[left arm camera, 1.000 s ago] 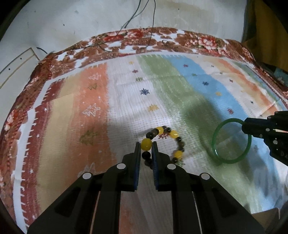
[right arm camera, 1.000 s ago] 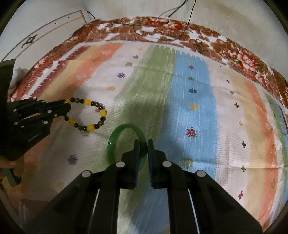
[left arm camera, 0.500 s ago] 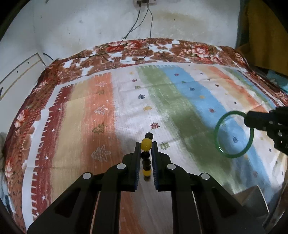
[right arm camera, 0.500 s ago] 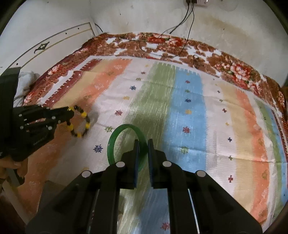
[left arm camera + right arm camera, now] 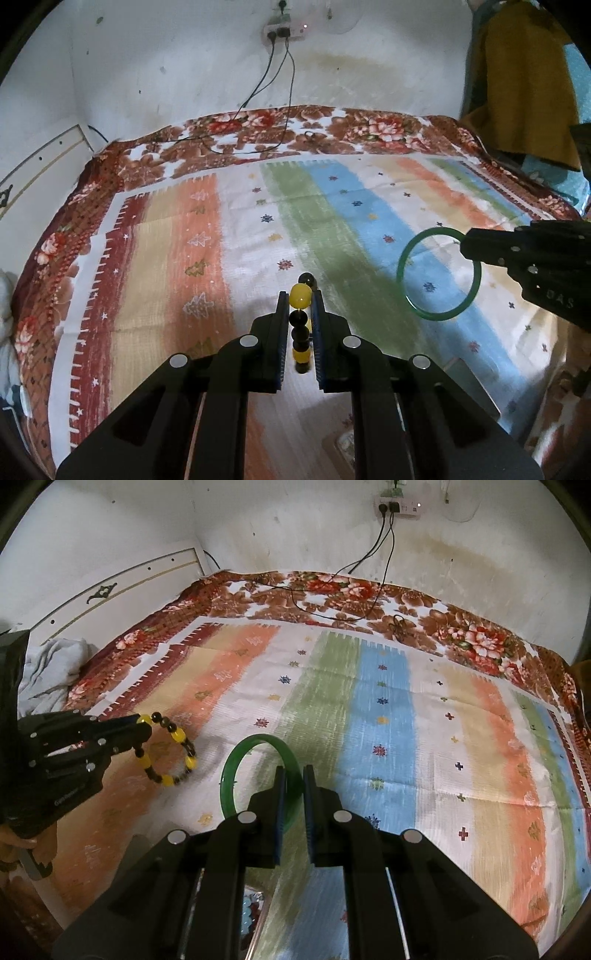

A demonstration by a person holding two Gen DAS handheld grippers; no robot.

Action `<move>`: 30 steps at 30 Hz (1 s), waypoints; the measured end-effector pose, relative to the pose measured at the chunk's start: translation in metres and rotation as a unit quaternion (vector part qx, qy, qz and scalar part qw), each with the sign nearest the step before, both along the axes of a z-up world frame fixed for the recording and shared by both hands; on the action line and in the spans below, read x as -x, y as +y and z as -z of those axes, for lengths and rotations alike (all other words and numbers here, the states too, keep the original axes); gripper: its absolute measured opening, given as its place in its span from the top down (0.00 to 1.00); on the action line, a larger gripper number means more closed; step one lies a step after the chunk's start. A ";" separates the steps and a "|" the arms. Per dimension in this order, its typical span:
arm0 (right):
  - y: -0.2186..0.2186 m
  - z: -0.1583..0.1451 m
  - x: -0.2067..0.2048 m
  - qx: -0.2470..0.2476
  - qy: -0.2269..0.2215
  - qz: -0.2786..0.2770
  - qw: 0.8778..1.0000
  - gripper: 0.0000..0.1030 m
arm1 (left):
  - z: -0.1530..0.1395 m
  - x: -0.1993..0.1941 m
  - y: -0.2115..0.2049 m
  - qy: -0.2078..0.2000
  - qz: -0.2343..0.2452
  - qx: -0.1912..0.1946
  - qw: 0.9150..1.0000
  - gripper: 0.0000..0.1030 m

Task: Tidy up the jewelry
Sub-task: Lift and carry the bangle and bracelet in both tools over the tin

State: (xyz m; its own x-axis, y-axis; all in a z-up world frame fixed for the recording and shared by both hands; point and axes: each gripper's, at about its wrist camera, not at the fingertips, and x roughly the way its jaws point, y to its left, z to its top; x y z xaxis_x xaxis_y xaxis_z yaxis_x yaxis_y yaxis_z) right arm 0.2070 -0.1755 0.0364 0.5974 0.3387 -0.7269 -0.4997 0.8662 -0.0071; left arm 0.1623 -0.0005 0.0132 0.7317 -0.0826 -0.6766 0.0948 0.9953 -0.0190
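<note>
Clamping bead bracelet (image 5: 300,325) and bangle (image 5: 258,771)

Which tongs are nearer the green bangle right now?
Right. The right tongs are shut on the green bangle, holding it above the striped cloth. The left tongs are off to its side, shut on the beaded bracelet.

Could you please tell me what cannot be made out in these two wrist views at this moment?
- Left wrist view: most of the beaded bracelet hangs edge-on between the left gripper fingers, so its loop is hidden.
- Right wrist view: the lower part of the green bangle disappears behind the right gripper.
- Right wrist view: a box-like object beneath the gripper is mostly covered by it; its contents are unclear.
</note>
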 end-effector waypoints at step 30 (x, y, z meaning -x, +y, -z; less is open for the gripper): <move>-0.025 -0.001 0.087 -0.032 0.009 -0.005 0.999 0.90 | -0.031 0.106 -0.043 -0.047 0.049 0.033 0.997 0.89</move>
